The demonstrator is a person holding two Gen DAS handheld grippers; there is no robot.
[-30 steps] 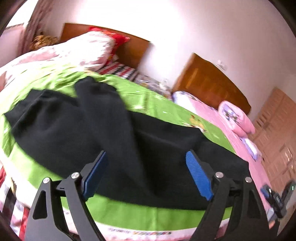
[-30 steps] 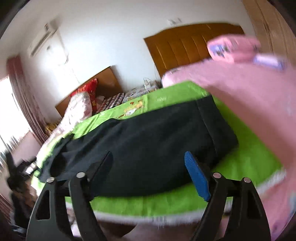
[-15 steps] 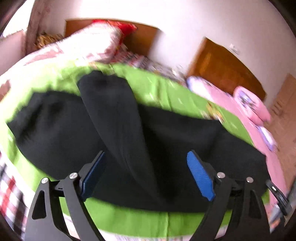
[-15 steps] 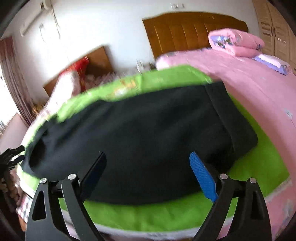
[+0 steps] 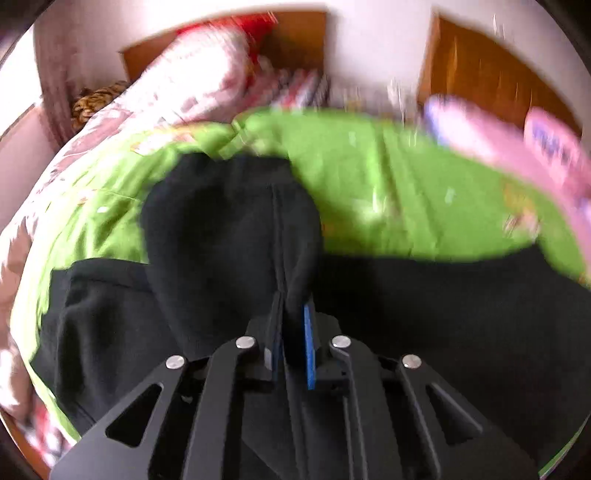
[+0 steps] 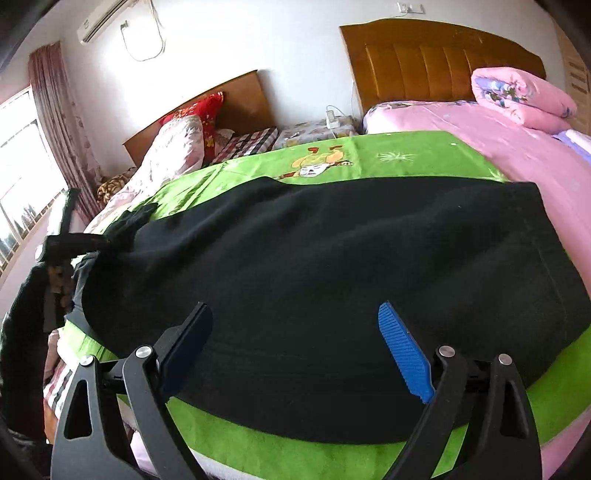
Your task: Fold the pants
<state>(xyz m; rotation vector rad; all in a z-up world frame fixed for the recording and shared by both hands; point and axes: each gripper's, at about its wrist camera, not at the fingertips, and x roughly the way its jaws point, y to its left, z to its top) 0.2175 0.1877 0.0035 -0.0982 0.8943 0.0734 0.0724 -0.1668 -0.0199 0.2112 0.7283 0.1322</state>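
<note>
Pinching a ridge of black cloth, the left gripper point(image 5: 293, 325) has just snapped closed on the pants point(image 5: 229, 236); its blue pad point(image 5: 308, 347) and the dark pad opposite press the fabric from both sides, and a seam runs straight up from the pinch. In the left wrist view, which is blurred, one pant leg rises from the jaws as a rounded flap lying across the rest of the garment, which spreads left and right beneath it.

The right gripper point(image 6: 291, 332) stands wide apart, nothing between its fingers point(image 6: 404, 350); they hover just over the near edge of the pants point(image 6: 332, 280) without pressing it. From this side the garment lies broad and mostly flat, its right end squared off near the pink sheet point(image 6: 524, 155), its left end bunched where the left gripper point(image 6: 66, 243) meets it, a sleeve point(image 6: 22, 332) below that.

Under the pants is a green blanket point(image 6: 406, 155) with a cartoon print, showing as a band along the near edge and a wider strip beyond. It covers a bed with a floral quilt point(image 6: 173, 151) and red pillow point(image 6: 203, 110) against a wooden headboard point(image 6: 243, 99). To the right stands a second headboard point(image 6: 424, 62) with a rolled pink quilt point(image 6: 524, 96) below it. A curtain point(image 6: 59, 122) hangs by the window at left, an air conditioner point(image 6: 103, 22) above.
</note>
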